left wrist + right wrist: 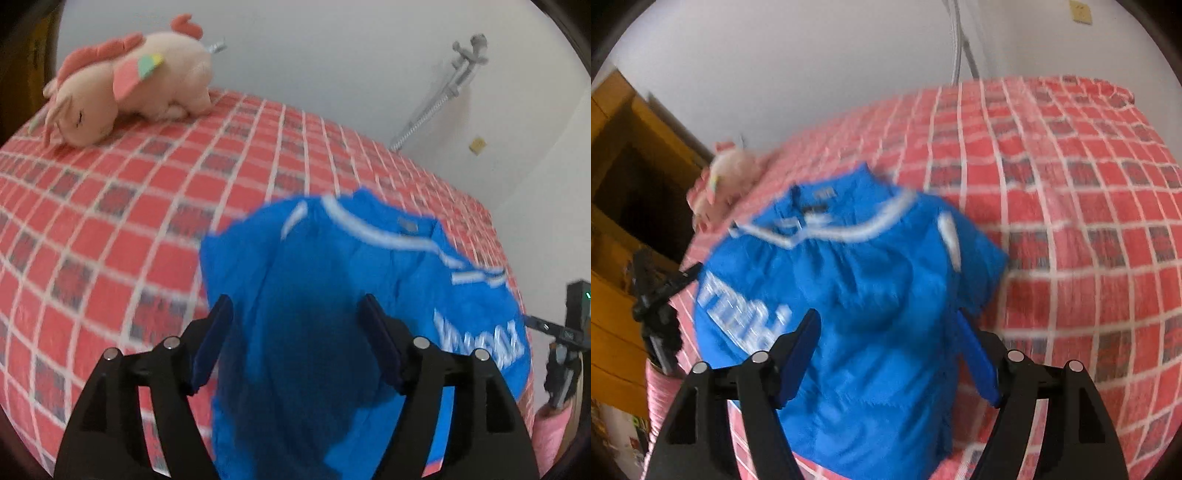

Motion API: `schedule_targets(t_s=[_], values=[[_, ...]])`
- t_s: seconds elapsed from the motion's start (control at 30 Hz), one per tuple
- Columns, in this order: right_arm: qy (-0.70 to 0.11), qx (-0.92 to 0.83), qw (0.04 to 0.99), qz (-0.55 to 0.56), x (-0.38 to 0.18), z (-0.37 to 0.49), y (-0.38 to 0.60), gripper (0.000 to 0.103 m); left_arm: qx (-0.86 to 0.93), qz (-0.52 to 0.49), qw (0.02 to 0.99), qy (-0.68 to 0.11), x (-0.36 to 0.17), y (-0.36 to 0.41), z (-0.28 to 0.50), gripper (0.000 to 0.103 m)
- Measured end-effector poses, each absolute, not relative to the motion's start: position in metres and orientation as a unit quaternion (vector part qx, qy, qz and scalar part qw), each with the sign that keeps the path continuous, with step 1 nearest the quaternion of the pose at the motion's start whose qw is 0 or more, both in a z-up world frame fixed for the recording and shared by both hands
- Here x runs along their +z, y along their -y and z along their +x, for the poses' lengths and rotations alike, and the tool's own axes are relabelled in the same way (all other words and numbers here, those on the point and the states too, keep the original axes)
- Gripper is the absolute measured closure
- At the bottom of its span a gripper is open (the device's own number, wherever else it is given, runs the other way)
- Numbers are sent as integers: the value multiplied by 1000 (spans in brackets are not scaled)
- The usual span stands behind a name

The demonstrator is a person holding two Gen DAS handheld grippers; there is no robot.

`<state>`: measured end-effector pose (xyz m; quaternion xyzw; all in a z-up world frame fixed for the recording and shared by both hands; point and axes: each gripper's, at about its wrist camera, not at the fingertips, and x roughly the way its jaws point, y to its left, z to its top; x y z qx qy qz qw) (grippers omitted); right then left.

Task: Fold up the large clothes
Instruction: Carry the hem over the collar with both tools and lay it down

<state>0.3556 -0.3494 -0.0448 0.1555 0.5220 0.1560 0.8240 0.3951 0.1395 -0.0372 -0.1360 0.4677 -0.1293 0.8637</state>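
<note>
Plush toy blocks bedspread's far corner.

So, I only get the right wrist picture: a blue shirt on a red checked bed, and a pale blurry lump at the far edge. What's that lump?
Observer: In the left wrist view it is a pink plush toy lying on the bedcover, eyes closed.
Operator: And the black thing at my left edge?
Observer: That is the left gripper. Its own camera shows its jaws standing apart over the blue shirt, not pressing it.
Operator: Where does the silver hose on the wall go?
Observer: Up to a grey bracket fixed on the wall.
</note>
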Motion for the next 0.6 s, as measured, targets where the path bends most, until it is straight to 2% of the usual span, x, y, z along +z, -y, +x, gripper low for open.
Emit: schedule_targets(t_s=[0.07, 0.1, 0.13, 0.17, 0.23, 0.33, 0.47, 0.6], values=[[-529, 156, 822, 143, -53, 356, 342, 36, -143, -131, 862, -469, -44, -137, 386, 31], [-524, 147, 829, 130, -53, 355, 338, 50, -137, -118, 868, -463, -45, -133, 381, 36], [-516, 136, 837, 117, -50, 353, 335, 64, -129, -106, 873, -458, -45, -130, 378, 51], [-505, 126, 848, 103, -45, 352, 332, 72, -115, -87, 880, -452, -43, -125, 376, 58], [-487, 127, 857, 110, -33, 351, 334, 91, -103, -77, 890, -438, -36, -120, 372, 80], [-451, 122, 874, 131, -10, 355, 342, 94, -97, -91, 904, -406, -17, -119, 372, 90], [-433, 100, 885, 141, -4, 374, 344, 94, -79, -88, 927, -356, -2, -109, 382, 92], [-456, 66, 877, 134, -37, 396, 344, 94, -50, -68, 912, -402, -36, -94, 415, 90]])
